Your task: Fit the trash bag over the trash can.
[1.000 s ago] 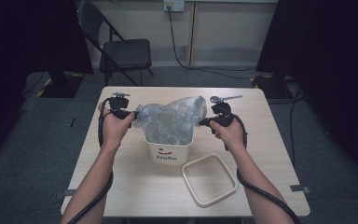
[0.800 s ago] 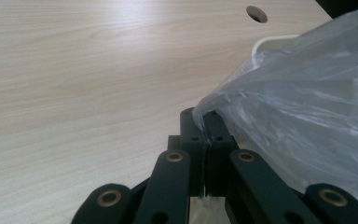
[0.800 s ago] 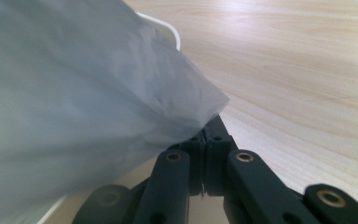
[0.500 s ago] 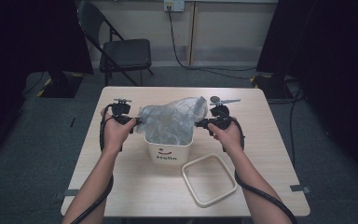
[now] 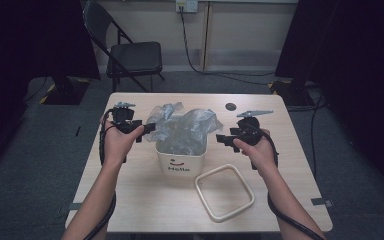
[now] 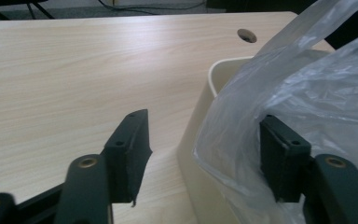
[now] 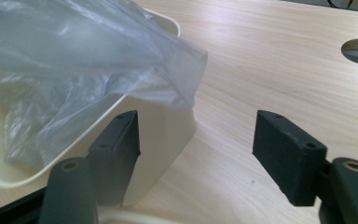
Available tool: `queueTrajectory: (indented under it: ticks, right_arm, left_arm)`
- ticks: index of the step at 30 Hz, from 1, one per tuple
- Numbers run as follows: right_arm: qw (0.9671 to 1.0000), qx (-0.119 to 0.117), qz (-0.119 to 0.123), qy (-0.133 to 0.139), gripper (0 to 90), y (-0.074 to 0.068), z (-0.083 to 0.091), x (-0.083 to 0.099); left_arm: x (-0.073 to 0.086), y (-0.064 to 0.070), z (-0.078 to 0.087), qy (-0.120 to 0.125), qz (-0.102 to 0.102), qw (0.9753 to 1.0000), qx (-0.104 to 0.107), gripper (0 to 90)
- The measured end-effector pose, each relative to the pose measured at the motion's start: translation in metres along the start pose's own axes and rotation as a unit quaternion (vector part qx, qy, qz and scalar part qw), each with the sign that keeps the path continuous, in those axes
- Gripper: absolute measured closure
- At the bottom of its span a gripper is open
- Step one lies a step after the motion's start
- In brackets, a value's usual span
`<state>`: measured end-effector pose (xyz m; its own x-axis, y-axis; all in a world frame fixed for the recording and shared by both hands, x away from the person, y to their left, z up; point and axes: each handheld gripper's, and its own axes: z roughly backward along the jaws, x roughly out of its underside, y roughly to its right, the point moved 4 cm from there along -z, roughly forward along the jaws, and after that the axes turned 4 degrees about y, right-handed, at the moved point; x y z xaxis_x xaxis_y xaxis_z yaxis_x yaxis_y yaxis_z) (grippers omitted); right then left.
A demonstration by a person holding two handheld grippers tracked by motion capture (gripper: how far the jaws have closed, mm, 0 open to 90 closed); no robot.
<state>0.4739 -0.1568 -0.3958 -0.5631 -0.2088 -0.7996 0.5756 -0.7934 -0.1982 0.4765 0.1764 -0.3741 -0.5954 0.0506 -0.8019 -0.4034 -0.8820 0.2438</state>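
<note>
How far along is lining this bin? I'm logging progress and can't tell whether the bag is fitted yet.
Done: the clear plastic bag sits in the cream bin, and the ring frame lies loose on the table beside it.
In hand: nothing; the left gripper and right gripper are both open at the bin's sides.
Left: the bag's edge stands bunched above the rim, not folded over, and the ring is probably still to go on.

The right gripper [image 7: 196,158] has its jaws spread wide above the table [image 7: 279,60]. A clear plastic bag [image 7: 74,60] spills over the cream bin [image 7: 168,135] beside the left jaw.
</note>
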Motion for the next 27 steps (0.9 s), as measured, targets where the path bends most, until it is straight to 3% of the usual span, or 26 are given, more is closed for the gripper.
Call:
queueTrajectory:
  ticks: [11,14,18,21,25,27]
  right_arm:
    - [0.9987,-0.022,0.044,0.013,28.3,-0.025,0.041,-0.009]
    - [0.9984,-0.027,0.045,0.022,27.3,-0.033,0.049,-0.017]
    - [0.9976,-0.030,0.055,0.029,26.0,-0.042,0.053,-0.032]
    - [0.9968,-0.045,0.062,0.025,24.1,-0.052,0.053,-0.044]
    - [0.9950,-0.053,0.084,0.012,25.9,-0.066,0.047,-0.055]
    - [0.9946,-0.051,0.087,0.023,26.9,-0.070,0.043,-0.061]
  left_arm:
    - [-0.009,0.031,0.015,-0.011,-0.047,0.9987,0.017,31.8]
    - [-0.013,0.037,0.018,-0.010,-0.059,0.9981,0.012,31.2]
    - [-0.019,0.042,0.020,-0.013,-0.074,0.9971,0.012,31.2]
    - [-0.027,0.043,0.021,-0.014,-0.086,0.9962,0.009,30.4]
    - [-0.035,0.044,0.019,-0.026,-0.094,0.9951,0.015,30.7]
    - [-0.040,0.045,0.017,-0.024,-0.104,0.9942,0.014,31.4]
